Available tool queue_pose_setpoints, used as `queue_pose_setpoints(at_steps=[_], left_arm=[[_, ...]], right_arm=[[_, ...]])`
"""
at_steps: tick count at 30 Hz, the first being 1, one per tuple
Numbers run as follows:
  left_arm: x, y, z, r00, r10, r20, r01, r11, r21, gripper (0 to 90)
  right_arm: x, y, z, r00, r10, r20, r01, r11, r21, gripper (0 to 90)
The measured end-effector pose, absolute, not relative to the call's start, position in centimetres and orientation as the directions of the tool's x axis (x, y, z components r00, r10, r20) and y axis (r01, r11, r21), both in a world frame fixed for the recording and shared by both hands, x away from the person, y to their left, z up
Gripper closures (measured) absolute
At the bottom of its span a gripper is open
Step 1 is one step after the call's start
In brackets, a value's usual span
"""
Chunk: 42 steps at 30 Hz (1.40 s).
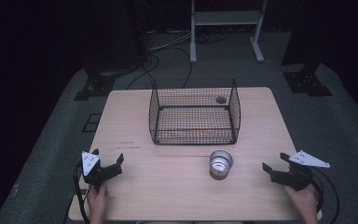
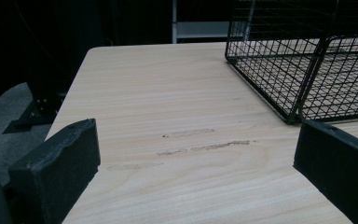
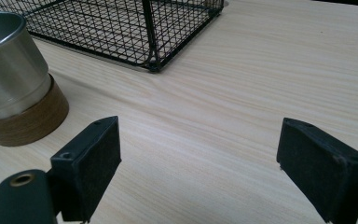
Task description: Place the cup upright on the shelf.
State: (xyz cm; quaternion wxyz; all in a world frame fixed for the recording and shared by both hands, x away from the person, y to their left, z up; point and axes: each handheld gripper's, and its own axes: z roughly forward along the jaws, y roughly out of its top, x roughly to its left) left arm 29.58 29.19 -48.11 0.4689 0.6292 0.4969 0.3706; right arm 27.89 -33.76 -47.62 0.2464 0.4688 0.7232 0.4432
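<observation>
Pale wood table [image 1: 135, 186] on grey carpet, dark room, wire basket [image 1: 194, 116], steel cup [image 1: 221, 163], both tongs wide, left tongs [image 1: 108, 163], right tongs [image 1: 274, 163]

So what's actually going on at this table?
A person sits at a wooden table with a handheld gripper in each hand. The left gripper and the right gripper both rest near the front edge with jaws open, holding nothing. Between them, nearer the right one, stands a metal cup with a brown band round its base. Behind it sits an empty black wire basket. Nothing has been picked up yet.
</observation>
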Motion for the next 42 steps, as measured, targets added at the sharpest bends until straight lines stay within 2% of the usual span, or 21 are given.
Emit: queue_pose_setpoints(at_steps=[22, 42], left_arm=[[29.6, 29.1, -48.1, 0.236, 0.972, 0.005, 0.279, -0.073, 0.958, 0.0], [29.5, 29.1, -48.1, 0.239, 0.971, 0.009, 0.28, -0.078, 0.957, 0.0]], right_arm=[[27.6, -32.6, -47.2, -0.48, 0.876, 0.042, 0.44, 0.2, 0.875, 12.9], [26.8, -30.3, -46.8, -0.573, 0.819, 0.015, 0.42, 0.278, 0.864, 12.9]])
